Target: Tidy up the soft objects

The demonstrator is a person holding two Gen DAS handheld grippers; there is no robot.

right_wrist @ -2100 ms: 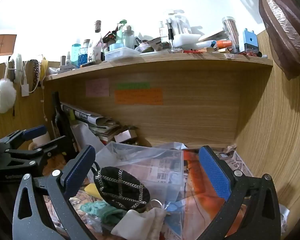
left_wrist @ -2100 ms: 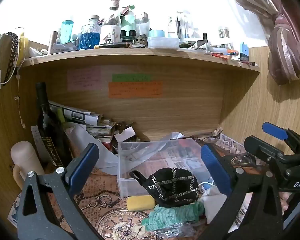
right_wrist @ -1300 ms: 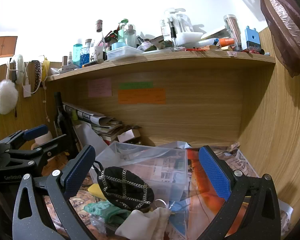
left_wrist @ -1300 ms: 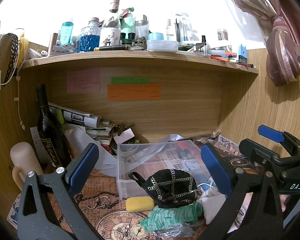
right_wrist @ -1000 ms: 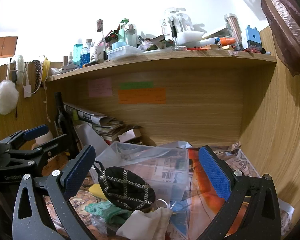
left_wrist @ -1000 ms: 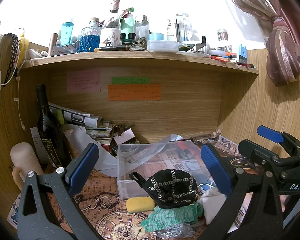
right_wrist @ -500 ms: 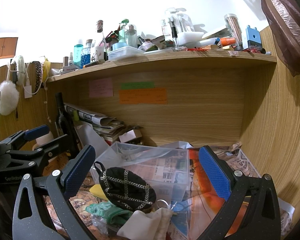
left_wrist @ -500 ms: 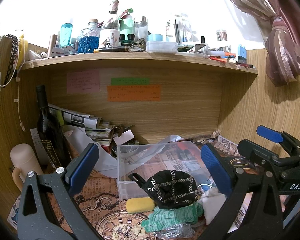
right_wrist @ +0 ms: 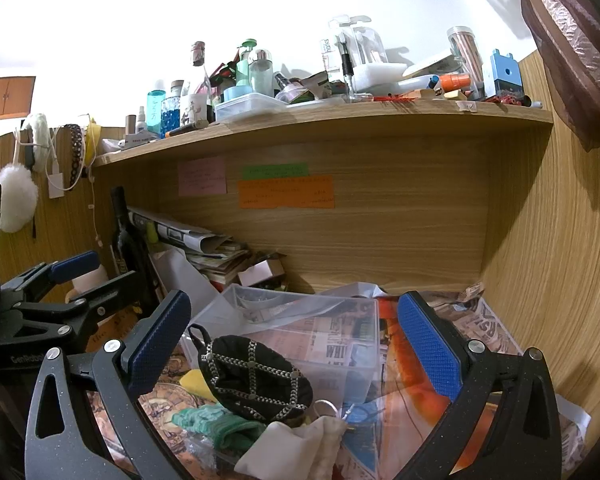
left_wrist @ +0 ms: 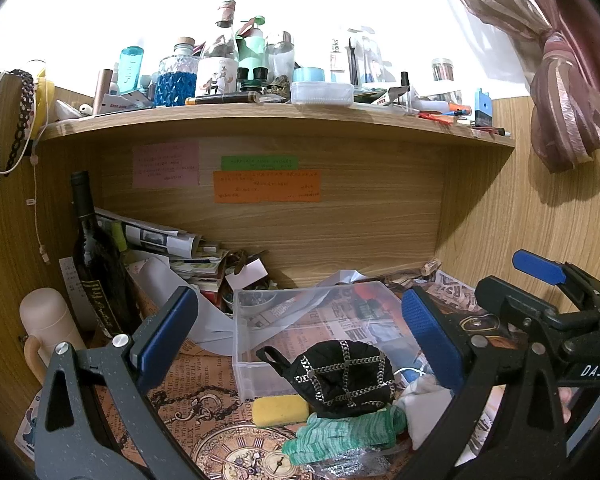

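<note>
A black pouch with silver chain lattice point(left_wrist: 342, 378) lies against the front of a clear plastic bin point(left_wrist: 300, 320). A yellow sponge point(left_wrist: 280, 410), a green cloth point(left_wrist: 340, 434) and a white cloth bag point(left_wrist: 424, 408) lie around it. In the right wrist view the pouch point(right_wrist: 256, 380), green cloth point(right_wrist: 216, 426) and white bag point(right_wrist: 300, 448) lie just ahead. My left gripper point(left_wrist: 300, 334) is open and empty above the pile. My right gripper point(right_wrist: 292, 340) is open and empty, beside the left one.
A dark wine bottle point(left_wrist: 96, 264) and a cream flask point(left_wrist: 48, 328) stand at the left. Stacked papers point(left_wrist: 172, 248) fill the back left. A cluttered wooden shelf point(left_wrist: 276, 120) hangs overhead. A wooden wall point(right_wrist: 560, 280) closes the right side.
Both views have drifted slightly; the grippers stay open and the objects have not moved.
</note>
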